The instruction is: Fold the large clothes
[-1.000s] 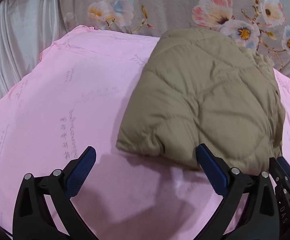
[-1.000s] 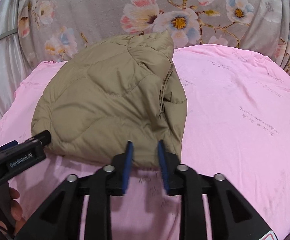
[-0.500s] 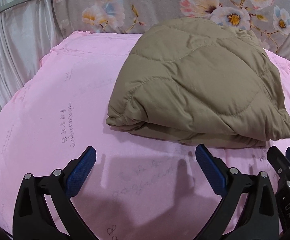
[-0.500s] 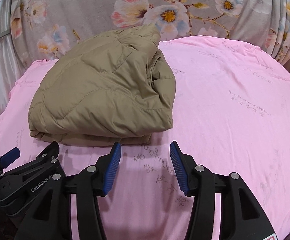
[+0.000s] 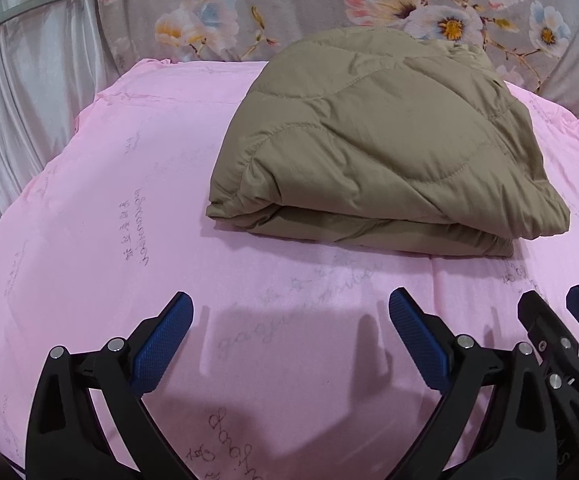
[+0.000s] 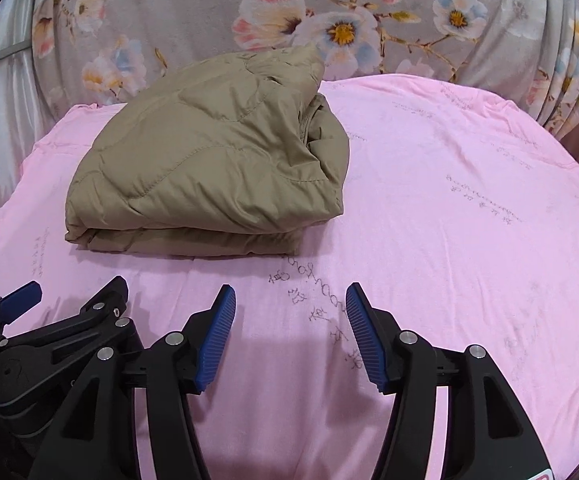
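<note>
Jacket [image 6: 209, 160] collar: right view only.

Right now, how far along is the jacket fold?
Looks done: the tan quilted jacket lies in a compact layered bundle on the pink sheet. In hand: nothing; the left gripper and right gripper are both open, clear of the jacket. Left: possibly tidying the loose collar end.

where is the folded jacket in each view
Left wrist: jacket sits upper centre-right on the pink sheet, beyond the open left gripper.
Right wrist: jacket sits upper left, beyond the open right gripper.
Shared landmark: the floral fabric just behind the jacket in both views.
</note>
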Available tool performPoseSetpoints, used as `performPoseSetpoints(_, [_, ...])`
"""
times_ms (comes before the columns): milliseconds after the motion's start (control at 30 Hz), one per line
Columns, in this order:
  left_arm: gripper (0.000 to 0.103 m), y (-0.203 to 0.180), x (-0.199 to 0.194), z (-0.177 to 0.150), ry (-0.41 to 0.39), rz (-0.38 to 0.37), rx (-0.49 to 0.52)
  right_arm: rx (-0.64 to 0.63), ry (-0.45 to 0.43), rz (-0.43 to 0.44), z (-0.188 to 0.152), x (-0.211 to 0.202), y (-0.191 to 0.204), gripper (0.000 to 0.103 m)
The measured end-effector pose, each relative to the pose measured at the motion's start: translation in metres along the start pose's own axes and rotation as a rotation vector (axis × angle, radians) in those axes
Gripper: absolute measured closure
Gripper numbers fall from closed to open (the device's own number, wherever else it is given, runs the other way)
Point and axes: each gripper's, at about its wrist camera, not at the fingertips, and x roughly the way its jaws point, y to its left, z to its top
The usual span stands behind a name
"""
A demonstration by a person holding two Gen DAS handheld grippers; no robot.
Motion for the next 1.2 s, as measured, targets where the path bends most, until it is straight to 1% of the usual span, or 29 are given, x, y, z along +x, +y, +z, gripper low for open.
performPoseSetpoints(133, [0.008, 0.001, -0.004, -0.006, 0.009, 0.000, -0.003, -0.001, 0.000, -0.015, -0.001, -0.002, -0.001, 0.046])
performPoseSetpoints(200, [0.008, 0.000, -0.007, -0.010, 0.016, -0.013, 0.004, -0.003, -0.007, -0.052, -0.003, -0.005, -0.001, 0.046])
performPoseSetpoints(367, [0.008, -0.003, -0.016, -0.020, 0.012, -0.027, 0.028, 0.000, -0.063, -0.130, -0.005, -0.019, -0.006, 0.040])
performPoseSetpoints(467, [0.008, -0.005, -0.024, -0.025, -0.006, -0.025, 0.041, -0.023, -0.054, -0.159, -0.007, -0.020, -0.006, 0.040])
performPoseSetpoints(533, [0.008, -0.003, -0.026, -0.026, -0.014, -0.029, 0.036, -0.019, -0.042, -0.150, -0.008, -0.020, -0.008, 0.040])
performPoseSetpoints(633, [0.008, 0.003, -0.028, -0.028, -0.010, -0.043, 0.011, -0.017, 0.000, -0.132, -0.013, -0.019, -0.010, 0.040])
performPoseSetpoints(733, [0.008, 0.007, -0.031, -0.030, -0.009, -0.054, -0.006, -0.018, 0.028, -0.133, -0.016, -0.017, -0.009, 0.040])
performPoseSetpoints(967, [0.008, 0.013, -0.039, -0.043, 0.012, -0.069, -0.013, -0.055, 0.039, -0.113, -0.030, -0.028, -0.003, 0.040])
performPoseSetpoints(1200, [0.008, 0.016, -0.039, -0.046, 0.025, -0.044, -0.025, -0.074, 0.032, -0.092, -0.039, -0.037, 0.002, 0.040])
